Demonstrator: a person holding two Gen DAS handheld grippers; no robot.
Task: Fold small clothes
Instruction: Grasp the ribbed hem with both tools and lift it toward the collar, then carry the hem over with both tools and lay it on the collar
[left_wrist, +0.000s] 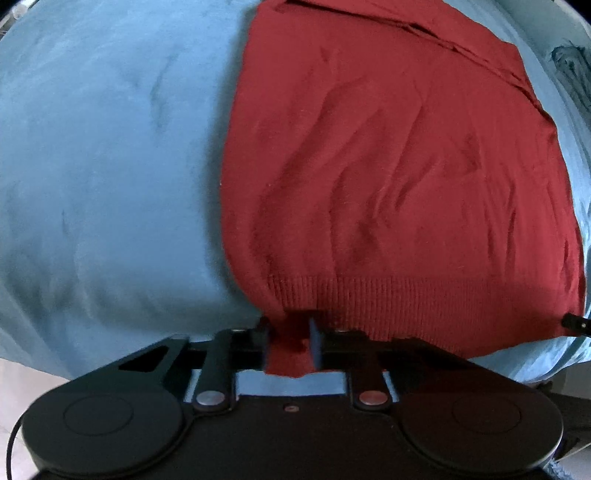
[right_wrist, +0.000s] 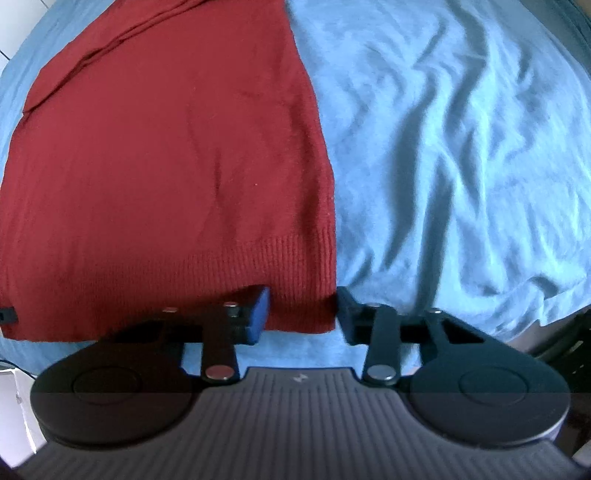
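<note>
A dark red knit sweater lies flat on a light blue bed sheet, ribbed hem toward me. My left gripper is shut on the hem near its left corner; red fabric is bunched between the pads. In the right wrist view the sweater fills the left half. My right gripper is open, its jaws on either side of the hem's right corner, the left finger over the fabric and the right finger just off its edge.
The blue sheet is wrinkled to the right of the sweater. The other gripper's tip shows at the hem's right corner. The bed's near edge runs just below both grippers.
</note>
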